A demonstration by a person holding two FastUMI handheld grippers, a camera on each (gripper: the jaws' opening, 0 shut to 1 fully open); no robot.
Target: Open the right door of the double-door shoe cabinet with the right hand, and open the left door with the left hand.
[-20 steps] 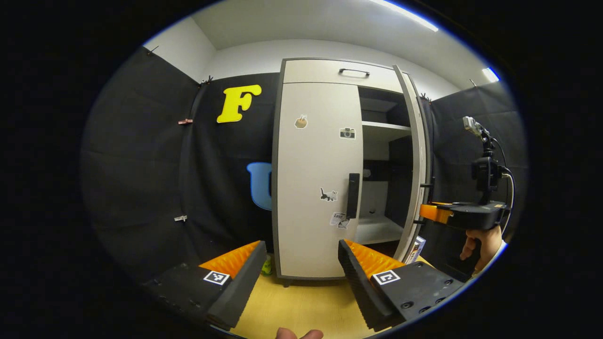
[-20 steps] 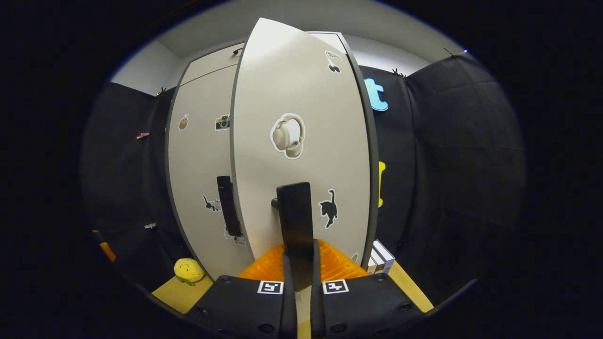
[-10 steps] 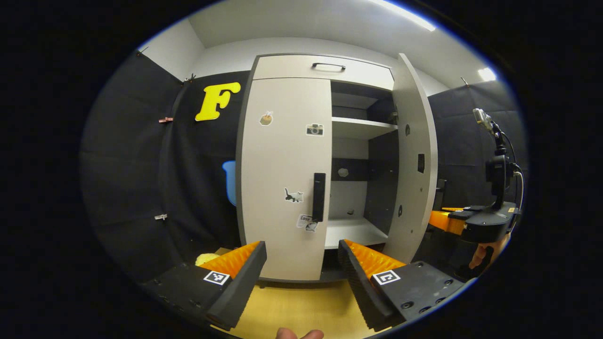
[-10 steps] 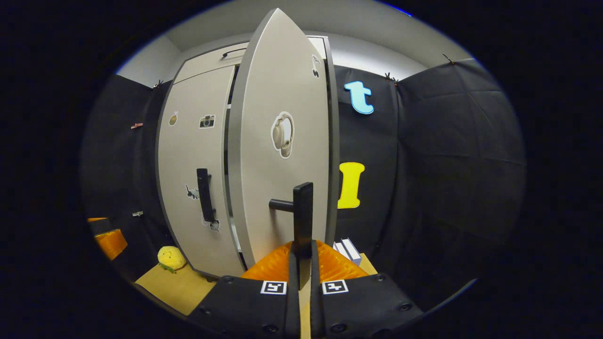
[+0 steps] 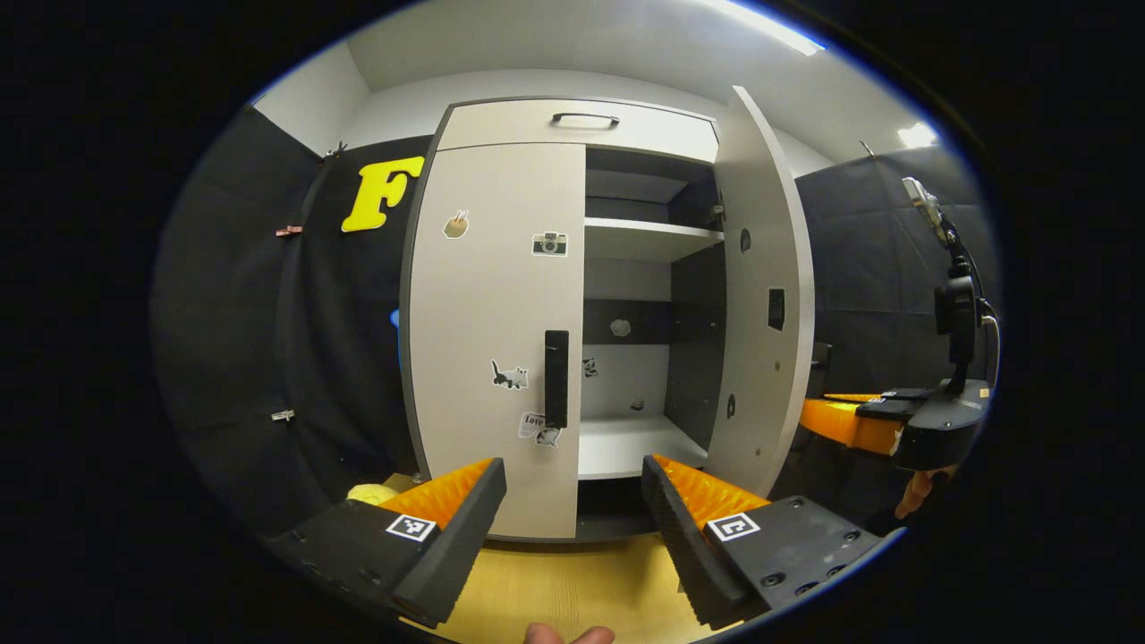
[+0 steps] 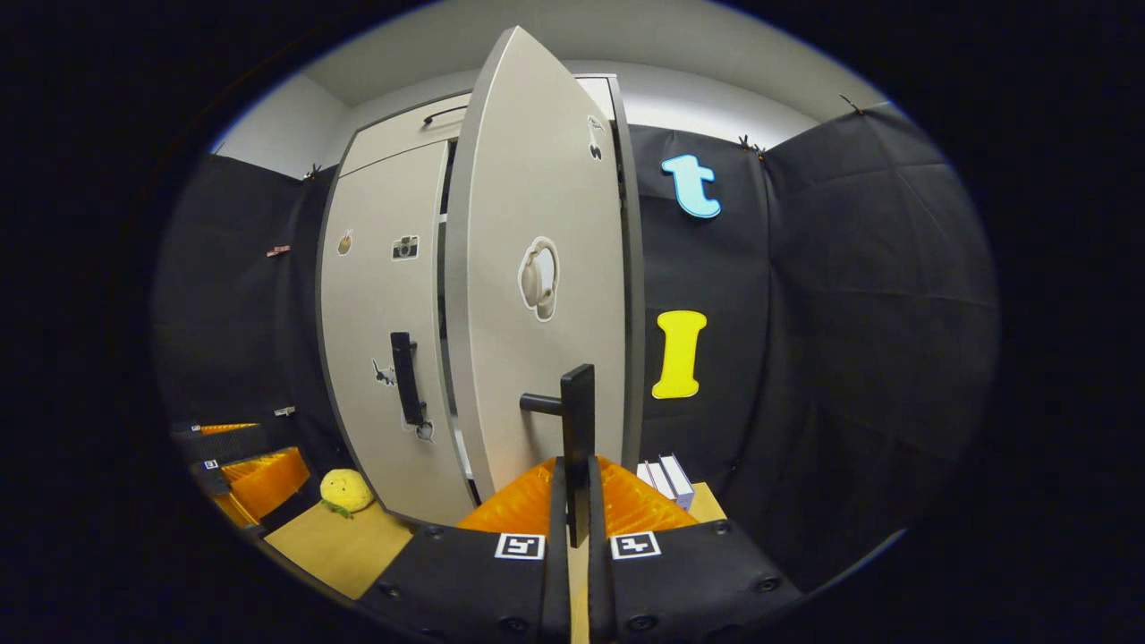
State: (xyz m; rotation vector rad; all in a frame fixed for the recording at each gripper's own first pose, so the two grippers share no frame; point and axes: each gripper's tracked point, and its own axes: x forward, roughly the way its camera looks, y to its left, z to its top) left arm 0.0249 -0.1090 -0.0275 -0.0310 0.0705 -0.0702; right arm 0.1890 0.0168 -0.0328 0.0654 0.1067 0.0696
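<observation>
right hand-held gripper (image 6: 577, 501) clamped on right door's black bar handle (image 6: 577, 420) | left hand-held gripper (image 5: 572, 501) gaping, empty | next: close squarely on left door's black bar handle (image 5: 555, 377) at 12 o'clock

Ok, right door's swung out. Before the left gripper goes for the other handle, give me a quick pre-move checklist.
1. Right door open: ok, shelves exposed.
2. Right gripper shut on right door handle: ok.
3. Left door closed: ok, not yet opened.
4. Left gripper open for the grasp: ok, fingers spread.
5. Left door handle lined up: ok, it sits above the gap between the fingers, not yet reached.
6. Swing path: cannot tell; a yellow plush toy lies on the floor near the left door's base.
</observation>
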